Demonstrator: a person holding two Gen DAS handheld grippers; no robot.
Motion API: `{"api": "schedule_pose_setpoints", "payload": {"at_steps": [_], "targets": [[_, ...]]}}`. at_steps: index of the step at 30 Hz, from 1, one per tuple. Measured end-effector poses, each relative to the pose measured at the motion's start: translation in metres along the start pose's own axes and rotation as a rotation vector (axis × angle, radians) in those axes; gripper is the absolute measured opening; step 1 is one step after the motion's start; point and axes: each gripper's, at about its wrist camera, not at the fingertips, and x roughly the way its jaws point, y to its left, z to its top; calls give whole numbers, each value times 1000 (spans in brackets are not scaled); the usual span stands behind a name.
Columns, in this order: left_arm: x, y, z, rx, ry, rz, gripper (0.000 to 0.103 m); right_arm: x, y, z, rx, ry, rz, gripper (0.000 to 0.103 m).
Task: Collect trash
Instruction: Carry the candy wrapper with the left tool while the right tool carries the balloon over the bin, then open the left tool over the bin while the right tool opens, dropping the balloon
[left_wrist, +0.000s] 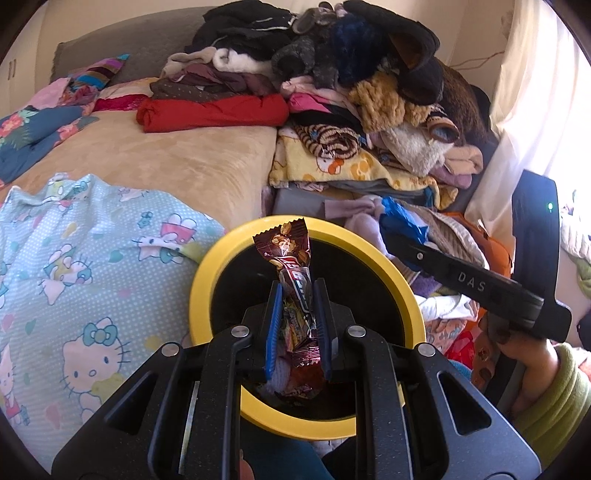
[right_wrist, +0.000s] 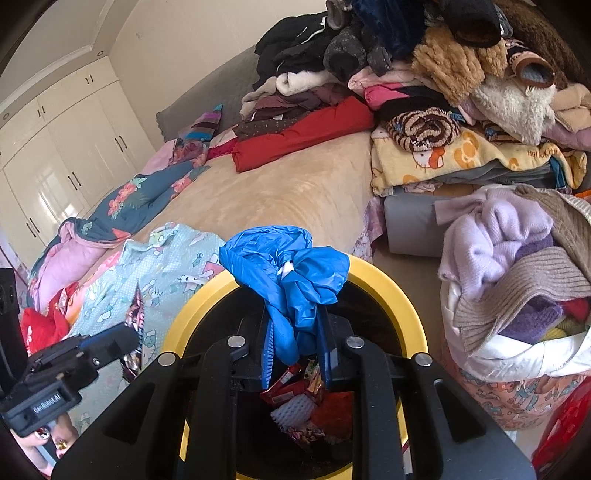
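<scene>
Your left gripper (left_wrist: 298, 295) clamps a brown snack wrapper (left_wrist: 291, 266); your right gripper (right_wrist: 295, 325) pinches a crumpled blue glove (right_wrist: 291, 269), both over the yellow-rimmed bin (right_wrist: 388, 291), wrapper tip at twelve o'clock.

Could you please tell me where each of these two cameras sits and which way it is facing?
Left wrist: rides the left gripper, angled down over the yellow-rimmed bin, jaws shut on a snack wrapper; the right gripper and its hand show.
Right wrist: rides the right gripper, above the same bin, gripping a blue glove; the left gripper shows.
Shared: bin, bed, clothes pile.
</scene>
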Motion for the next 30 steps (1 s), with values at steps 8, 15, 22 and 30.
{"api": "schedule_pose_setpoints", "payload": {"at_steps": [8,15,22,30], "targets": [[20,-8,-7,16,59,-18,12,9,-7,-5,18,42,21,20],[39,-11,-12,23,109,-35,12,15,-11,-8,33,66,26,20],[57,-8,-16,15,163,-42,12,18,-13,-10,37,80,25,23],[59,-7,-13,15,170,-38,17,18,-13,-11,41,85,25,30]]}}
